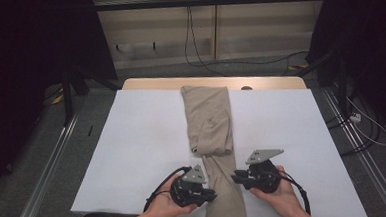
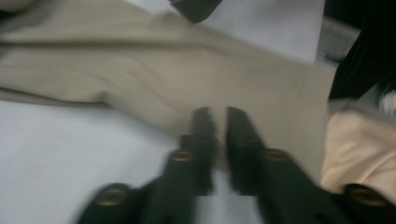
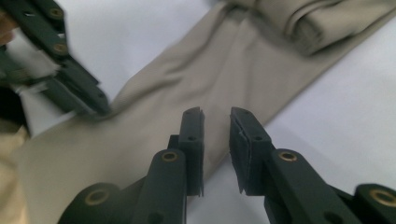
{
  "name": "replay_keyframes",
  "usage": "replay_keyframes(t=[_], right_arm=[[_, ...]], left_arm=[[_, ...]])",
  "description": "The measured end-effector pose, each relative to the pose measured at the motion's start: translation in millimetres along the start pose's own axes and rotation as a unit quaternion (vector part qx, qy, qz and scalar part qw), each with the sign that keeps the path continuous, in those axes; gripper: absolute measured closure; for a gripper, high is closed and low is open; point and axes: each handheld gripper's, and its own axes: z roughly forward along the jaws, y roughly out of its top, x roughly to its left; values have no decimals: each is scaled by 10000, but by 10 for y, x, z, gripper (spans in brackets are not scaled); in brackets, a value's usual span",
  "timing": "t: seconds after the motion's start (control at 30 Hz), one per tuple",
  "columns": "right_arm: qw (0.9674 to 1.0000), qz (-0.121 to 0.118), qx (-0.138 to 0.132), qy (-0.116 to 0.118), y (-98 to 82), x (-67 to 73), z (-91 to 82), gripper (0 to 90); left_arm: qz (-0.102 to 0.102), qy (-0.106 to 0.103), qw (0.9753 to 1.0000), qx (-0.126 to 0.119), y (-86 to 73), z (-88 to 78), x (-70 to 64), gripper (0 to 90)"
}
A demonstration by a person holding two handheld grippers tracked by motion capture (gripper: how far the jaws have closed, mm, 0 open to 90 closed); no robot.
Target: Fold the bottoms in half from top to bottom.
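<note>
Beige trousers [image 1: 209, 119] lie folded down the middle of the white-covered table [image 1: 144, 136], with one leg [image 1: 225, 195] stretched toward the near edge. My left gripper [image 1: 212, 193] is at that leg's left edge. In the left gripper view its jaws [image 2: 217, 116] stand almost together over the fabric [image 2: 154, 74], and in the right gripper view its tips [image 3: 95, 105] pinch the hem side of the cloth. My right gripper [image 1: 235, 178] is at the leg's right edge. Its jaws [image 3: 215, 114] stand a narrow gap apart above the fabric [image 3: 196, 70], with nothing gripped.
A bare wooden strip of table [image 1: 152, 82] shows beyond the white cover. Cables [image 1: 194, 48] trail over the grey floor behind it, and metal rails [image 1: 53, 156] run along both sides. White surface lies open left and right of the trousers.
</note>
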Motion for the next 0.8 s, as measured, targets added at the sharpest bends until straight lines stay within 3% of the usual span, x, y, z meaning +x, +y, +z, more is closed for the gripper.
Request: replay_keyframes(t=[0.03,0.17,0.27,0.37,0.47,0.53,0.6,0.67,0.73,0.8], right_arm=[[9999,-85,45,27,-36,43,-18,762],[9992,-278,126,248,-160,214,-88,765],[9977,-538,308,284,-241,356,-80,734],[9960,-752,414,254,-256,483,-33,634],[9930,-1081,456,148,-238,581,5,646],[9933,-1029,455,261,-248,588,-1,755],[9946,-875,445,343,-274,592,-17,899],[9949,-821,453,360,-291,606,-38,900],[9951,-788,482,346,-296,614,-48,900],[9959,-613,487,464,-305,595,-58,900]], left_arm=[[77,8,9999,75,13,-6,-3,900],[38,50,9997,235,-17,-73,-49,900],[-140,157,9993,322,-76,-176,-73,900],[-338,88,9993,132,-154,-284,-70,900],[-445,-75,9990,33,-179,-329,-57,900],[-404,-134,9991,-15,-185,-333,-70,900],[-261,-116,9995,-110,-167,-305,-98,792],[-148,-196,9997,-93,-155,-253,-117,703],[-37,-59,9999,90,-162,-187,-164,622],[189,217,9995,87,-174,-160,-226,631]])
